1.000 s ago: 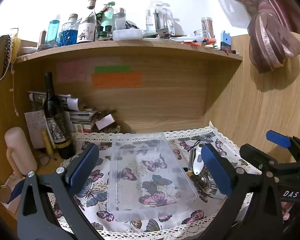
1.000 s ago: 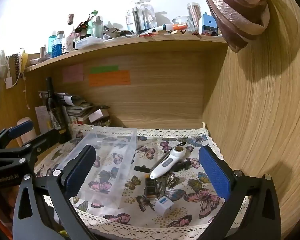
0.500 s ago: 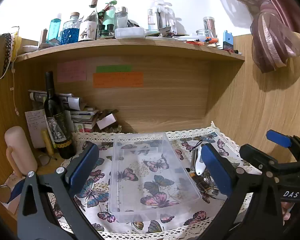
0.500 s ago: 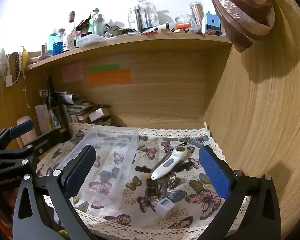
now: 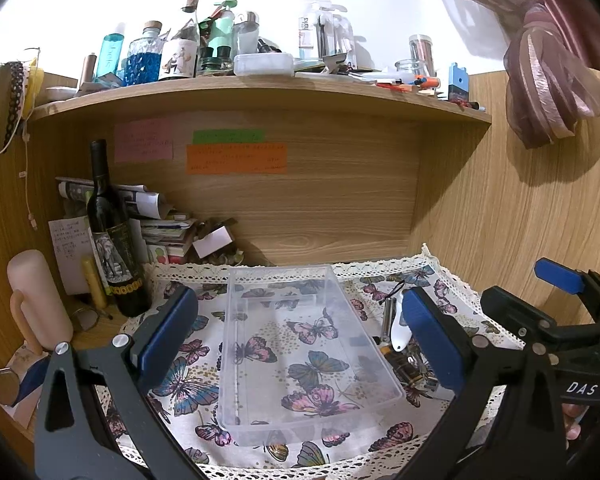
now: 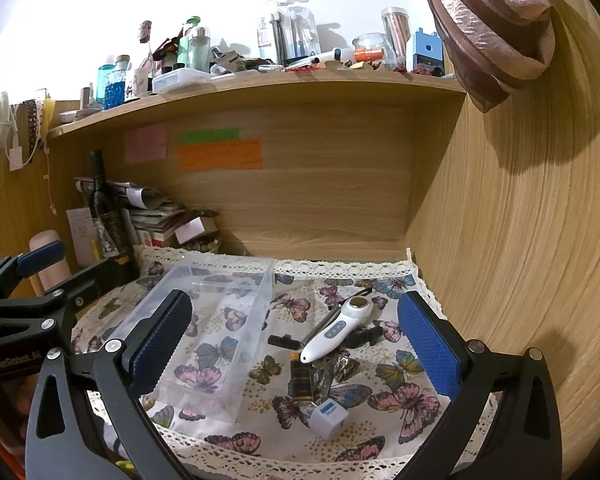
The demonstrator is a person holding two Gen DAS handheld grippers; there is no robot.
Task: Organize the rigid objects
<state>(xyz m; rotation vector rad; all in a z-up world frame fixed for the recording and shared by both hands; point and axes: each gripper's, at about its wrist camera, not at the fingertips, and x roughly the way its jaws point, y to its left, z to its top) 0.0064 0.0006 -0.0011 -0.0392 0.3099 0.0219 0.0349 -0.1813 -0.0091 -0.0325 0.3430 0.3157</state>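
Note:
A clear plastic bin (image 5: 300, 344) lies empty on the butterfly cloth (image 5: 188, 388); it also shows in the right wrist view (image 6: 216, 320). To its right lie a white handheld device (image 6: 334, 330), a black clip (image 6: 285, 341), a dark lighter-like item (image 6: 301, 380), metal keys (image 6: 336, 368) and a white cube charger (image 6: 328, 418). My left gripper (image 5: 300, 332) is open and empty, above the bin. My right gripper (image 6: 296, 340) is open and empty, above the small items.
A wine bottle (image 5: 112, 236), stacked papers (image 5: 160, 228) and a pink cylinder (image 5: 40, 300) stand at the back left. Wooden walls close the back and right. A cluttered shelf (image 5: 260, 92) runs overhead. A curtain (image 5: 548, 72) hangs at upper right.
Both grippers have drifted slightly; the view shifts a little. Both stay open and empty, and nothing on the cloth has moved.

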